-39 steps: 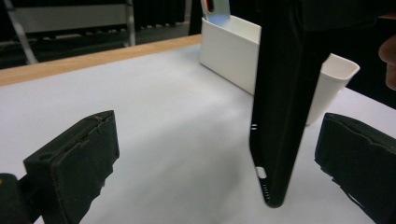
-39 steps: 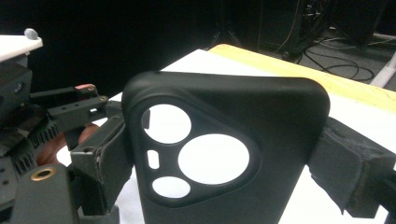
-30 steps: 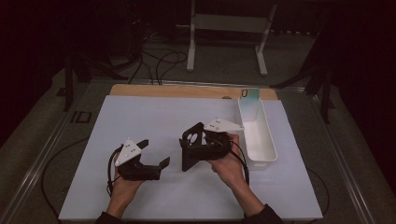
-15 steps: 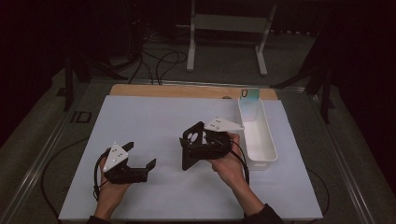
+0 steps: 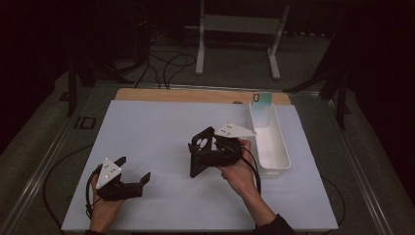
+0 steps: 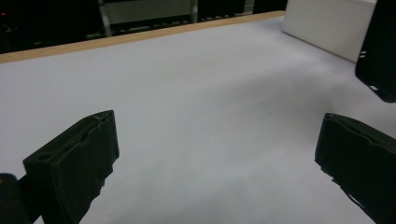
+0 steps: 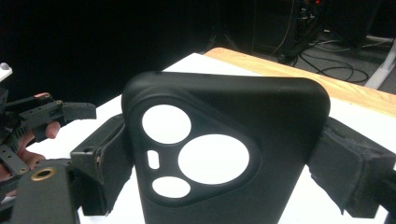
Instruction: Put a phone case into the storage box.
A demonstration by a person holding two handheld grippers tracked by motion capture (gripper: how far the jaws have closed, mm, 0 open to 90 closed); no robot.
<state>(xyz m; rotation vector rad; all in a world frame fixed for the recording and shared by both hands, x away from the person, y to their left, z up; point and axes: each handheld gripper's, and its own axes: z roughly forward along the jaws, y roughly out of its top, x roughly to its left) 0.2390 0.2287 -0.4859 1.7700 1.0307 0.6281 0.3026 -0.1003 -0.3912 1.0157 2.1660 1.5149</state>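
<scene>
Right gripper pinching black phone case upright; left gripper, fingers spread, at eight o'clock, empty.

- The case's bottom runs off the lower edge of the right gripper view.
- The tray is cut by the upper right corner of the left gripper view.

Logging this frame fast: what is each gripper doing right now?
Left gripper: open, jaws wide apart, holding nothing.
Right gripper: shut on the black phone case, jaws pressing its two sides.
</scene>
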